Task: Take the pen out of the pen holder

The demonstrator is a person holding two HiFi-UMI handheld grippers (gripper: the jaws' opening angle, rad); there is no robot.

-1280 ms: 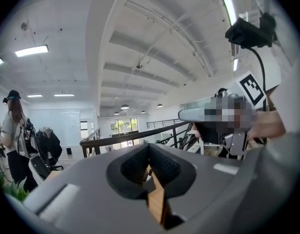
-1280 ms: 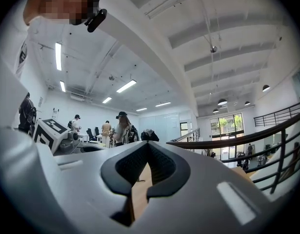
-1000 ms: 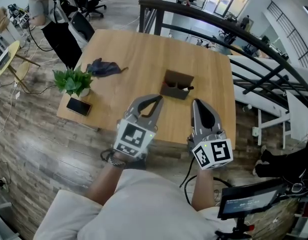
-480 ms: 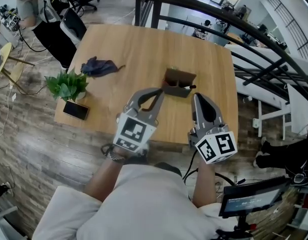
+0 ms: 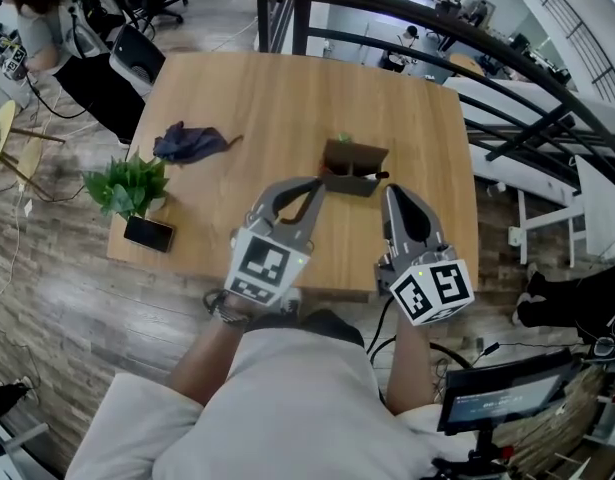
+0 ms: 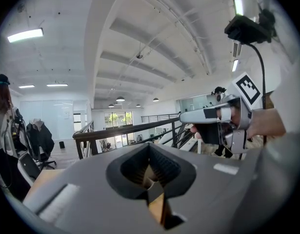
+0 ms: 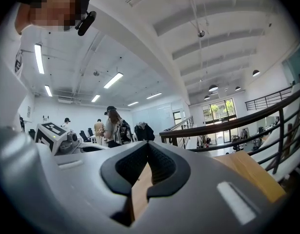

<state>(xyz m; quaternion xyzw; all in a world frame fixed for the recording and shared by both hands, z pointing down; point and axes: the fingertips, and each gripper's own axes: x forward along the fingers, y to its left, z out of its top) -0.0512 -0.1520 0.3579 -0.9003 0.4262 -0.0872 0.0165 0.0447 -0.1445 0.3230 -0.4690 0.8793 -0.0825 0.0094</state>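
Observation:
A brown pen holder (image 5: pixel 353 156) stands on the wooden table (image 5: pixel 287 98), right of the middle. A black pen (image 5: pixel 375 176) sticks out at its right end, and a small green tip (image 5: pixel 344 140) shows at its back edge. My left gripper (image 5: pixel 316 187) hovers just in front of the holder's left side, shut with nothing in it. My right gripper (image 5: pixel 390 202) hangs a little nearer, front right of the holder, also shut and empty. Both gripper views point up at the ceiling, with the left gripper (image 6: pixel 149 148) and the right gripper (image 7: pixel 147 147) closed tip to tip.
A potted plant (image 5: pixel 125 184) and a black phone (image 5: pixel 149 233) sit at the table's left front corner. Behind them lies a dark blue cloth (image 5: pixel 190 141). A black railing (image 5: pixel 437 38) runs past the far and right sides. Office chairs and a person are far left.
The view has shifted slightly over the table. Both grippers stay shut in nearly the same place in front of the pen holder.

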